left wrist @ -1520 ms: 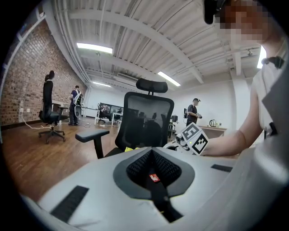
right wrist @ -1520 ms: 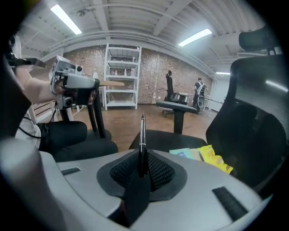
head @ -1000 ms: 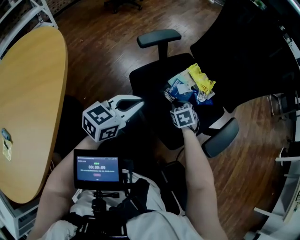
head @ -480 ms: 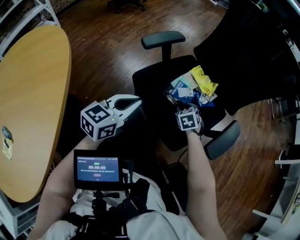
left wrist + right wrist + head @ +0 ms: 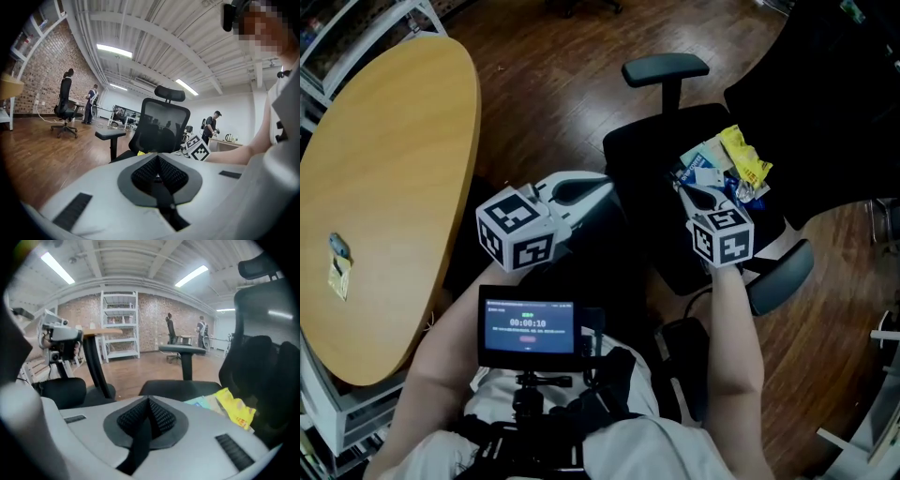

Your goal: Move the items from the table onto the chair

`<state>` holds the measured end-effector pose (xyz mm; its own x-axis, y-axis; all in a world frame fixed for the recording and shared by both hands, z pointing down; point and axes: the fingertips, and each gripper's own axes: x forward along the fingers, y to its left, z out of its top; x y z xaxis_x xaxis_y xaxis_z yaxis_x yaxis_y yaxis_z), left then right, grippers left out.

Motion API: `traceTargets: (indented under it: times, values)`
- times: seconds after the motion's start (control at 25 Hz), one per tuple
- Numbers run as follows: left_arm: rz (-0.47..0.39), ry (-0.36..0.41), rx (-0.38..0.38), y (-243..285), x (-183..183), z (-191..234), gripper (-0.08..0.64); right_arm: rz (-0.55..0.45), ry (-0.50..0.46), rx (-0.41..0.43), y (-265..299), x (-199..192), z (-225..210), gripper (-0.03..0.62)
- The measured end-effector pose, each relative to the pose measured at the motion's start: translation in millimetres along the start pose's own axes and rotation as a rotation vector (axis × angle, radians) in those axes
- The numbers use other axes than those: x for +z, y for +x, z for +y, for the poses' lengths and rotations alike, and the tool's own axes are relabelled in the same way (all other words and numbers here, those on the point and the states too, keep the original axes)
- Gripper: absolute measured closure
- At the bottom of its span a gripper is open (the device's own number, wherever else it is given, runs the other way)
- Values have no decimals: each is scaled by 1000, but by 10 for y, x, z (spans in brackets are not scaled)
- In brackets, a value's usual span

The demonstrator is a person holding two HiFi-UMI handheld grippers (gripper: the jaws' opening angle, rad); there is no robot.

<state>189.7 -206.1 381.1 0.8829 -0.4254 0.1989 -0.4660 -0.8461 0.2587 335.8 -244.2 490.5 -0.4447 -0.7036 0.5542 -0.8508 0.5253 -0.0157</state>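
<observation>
1. The right gripper (image 5: 149, 401) has just been closing. Its black ribbed pads now meet, and nothing is between the jaws.
2. The left gripper (image 5: 157, 160) also has its jaws pressed together and is empty. Its pads are the same cross-hatched black rubber, set in a smooth grey shell.
3. Just past the right jaws a heap of packets (image 5: 705, 171) lies on the chair (image 5: 642, 155) seat. A crinkled yellow packet (image 5: 745, 159) sits at the far side, with blue-and-white ones nearer. They overlap and the gripper covers the near edge, so I can't count them.
4. The chair is black with a padded seat and a rounded armrest (image 5: 666, 67) on a post. Its back fades into the dark at the upper right and is cut off by the frame.
5. The left gripper hangs between chair and bench, near the seat's edge.
6. The bench (image 5: 394, 169) has a rounded top of light wood, cut off at the left. One small item (image 5: 337, 267) lies near that edge. It is flat and yellowish with a bluish end, and too small to name.
7. The floor (image 5: 544, 84) is dark, glossy planks.
</observation>
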Motion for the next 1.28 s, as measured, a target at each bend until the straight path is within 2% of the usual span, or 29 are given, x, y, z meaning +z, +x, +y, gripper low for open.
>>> traceTargets:
  times: [0.32, 0.52, 0.64, 0.8, 1.04, 1.28]
  values:
    - [-85, -3, 54, -482, 484, 80, 549, -371, -23, 271, -300, 1150, 1066, 589]
    - [-164, 55, 124, -1005, 1061, 78, 549, -558, -84, 408, -518, 1854, 1557, 589]
    - [-211, 90, 186, -1356, 1308, 62, 549, -638, -108, 494, -608, 2202, 1868, 588]
    - [-234, 105, 286, -1774, 1410, 104, 549, -674, -156, 578, -628, 2532, 2261, 588]
    - [-262, 105, 430, -2384, 1384, 155, 549, -689, -196, 727, -543, 2752, 2905, 588]
    - [-197, 114, 570, -3039, 1126, 201, 549, -649, -243, 846, -341, 2911, 3577, 588]
